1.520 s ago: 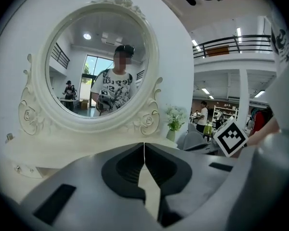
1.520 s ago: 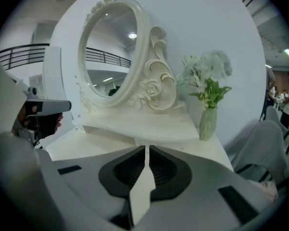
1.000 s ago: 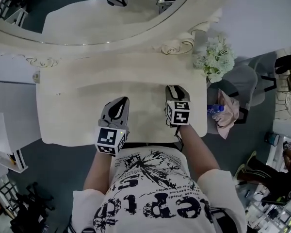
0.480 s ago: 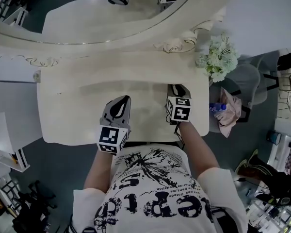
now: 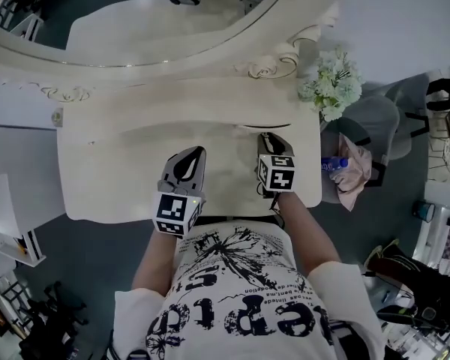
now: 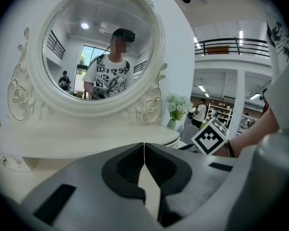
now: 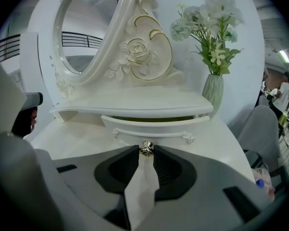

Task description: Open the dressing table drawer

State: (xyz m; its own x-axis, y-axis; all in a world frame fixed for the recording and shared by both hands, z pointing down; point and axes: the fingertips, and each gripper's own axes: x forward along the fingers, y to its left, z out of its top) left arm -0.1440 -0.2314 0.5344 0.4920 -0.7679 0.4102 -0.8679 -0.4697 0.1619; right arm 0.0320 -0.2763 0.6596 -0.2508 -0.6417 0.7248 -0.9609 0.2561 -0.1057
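1 drawer [image 7: 156,125], 1 knob [image 7: 146,148], 1 vase [image 7: 213,93]

Bright, even light; fisheye bulge, black corners in gripper views; lamp glare in oval white-framed mirror [image 6: 98,47] above left claw [image 6: 144,146]

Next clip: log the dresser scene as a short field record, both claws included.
Drawer: slightly ajar
Knob: between right claw's tips
Right claw: shut on knob
Left claw: shut, empty, above table
Flowers: in vase, right of mirror
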